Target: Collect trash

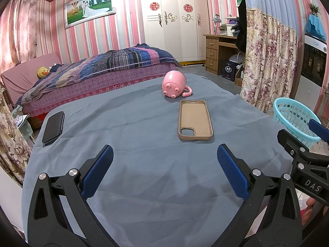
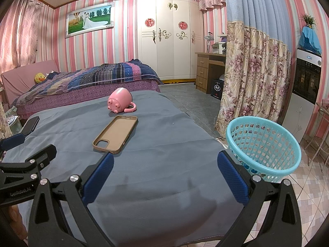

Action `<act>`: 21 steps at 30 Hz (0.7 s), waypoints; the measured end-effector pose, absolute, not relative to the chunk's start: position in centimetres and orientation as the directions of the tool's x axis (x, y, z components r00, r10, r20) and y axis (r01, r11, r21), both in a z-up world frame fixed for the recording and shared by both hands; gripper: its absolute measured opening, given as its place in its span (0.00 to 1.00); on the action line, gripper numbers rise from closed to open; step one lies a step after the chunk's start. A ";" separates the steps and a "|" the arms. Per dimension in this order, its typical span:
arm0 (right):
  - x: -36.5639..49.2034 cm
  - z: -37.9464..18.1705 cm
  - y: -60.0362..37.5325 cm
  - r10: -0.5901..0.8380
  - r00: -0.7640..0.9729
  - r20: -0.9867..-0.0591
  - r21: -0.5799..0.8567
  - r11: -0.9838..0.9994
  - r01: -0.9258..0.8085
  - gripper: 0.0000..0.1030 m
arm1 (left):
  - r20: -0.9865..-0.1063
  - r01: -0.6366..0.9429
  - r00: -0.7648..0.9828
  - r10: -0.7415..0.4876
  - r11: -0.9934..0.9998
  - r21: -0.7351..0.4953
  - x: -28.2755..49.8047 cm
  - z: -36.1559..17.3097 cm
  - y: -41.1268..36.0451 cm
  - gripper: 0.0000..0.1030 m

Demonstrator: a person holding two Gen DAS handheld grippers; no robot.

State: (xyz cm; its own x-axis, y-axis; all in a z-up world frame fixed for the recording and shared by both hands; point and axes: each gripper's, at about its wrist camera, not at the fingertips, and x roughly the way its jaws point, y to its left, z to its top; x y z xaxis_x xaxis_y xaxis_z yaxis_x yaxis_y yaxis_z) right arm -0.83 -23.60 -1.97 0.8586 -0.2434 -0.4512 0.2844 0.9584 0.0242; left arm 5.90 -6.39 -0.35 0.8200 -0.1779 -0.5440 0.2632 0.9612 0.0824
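Observation:
A tan phone case (image 1: 195, 120) lies inside-up on the blue-grey tablecloth (image 1: 144, 123), also in the right wrist view (image 2: 116, 134). A pink pig mug (image 1: 174, 84) lies on its side behind it, also in the right wrist view (image 2: 121, 99). A black phone (image 1: 53, 127) lies at the table's left edge. A turquoise mesh basket (image 2: 263, 147) stands beside the table's right edge, also in the left wrist view (image 1: 296, 119). My left gripper (image 1: 164, 160) is open and empty above the cloth, short of the case. My right gripper (image 2: 164, 164) is open and empty near the front right of the table.
A bed with a striped blanket (image 1: 98, 68) stands behind the table. A white wardrobe (image 1: 174, 20), a wooden desk (image 1: 218, 49) and a floral curtain (image 1: 267, 61) lie at the back right. Tiled floor (image 2: 308, 185) is on the right.

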 end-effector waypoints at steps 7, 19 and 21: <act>-0.8 -2.0 -23.6 -0.244 0.858 -0.451 0.025 0.958 0.285 0.96 | -0.544 0.264 0.820 -0.177 0.961 0.084 5.9 -0.4 -6.4 0.95; -0.9 -1.9 -23.6 -0.244 0.859 -0.450 0.025 0.958 0.285 0.96 | -0.544 0.265 0.821 -0.174 0.960 0.092 5.9 -0.5 -6.4 0.95; -0.9 -2.0 -23.6 -0.244 0.859 -0.450 0.024 0.958 0.284 0.96 | -0.544 0.265 0.821 -0.174 0.960 0.093 5.9 -0.5 -6.4 0.95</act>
State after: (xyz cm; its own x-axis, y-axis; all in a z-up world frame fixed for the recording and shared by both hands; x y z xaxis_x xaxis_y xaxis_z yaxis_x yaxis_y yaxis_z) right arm -0.87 -23.57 -1.97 0.8591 -0.2439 -0.4500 0.2845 0.9584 0.0236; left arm 5.87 -6.43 -0.47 0.8211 -0.1739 -0.5436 0.2647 0.9599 0.0928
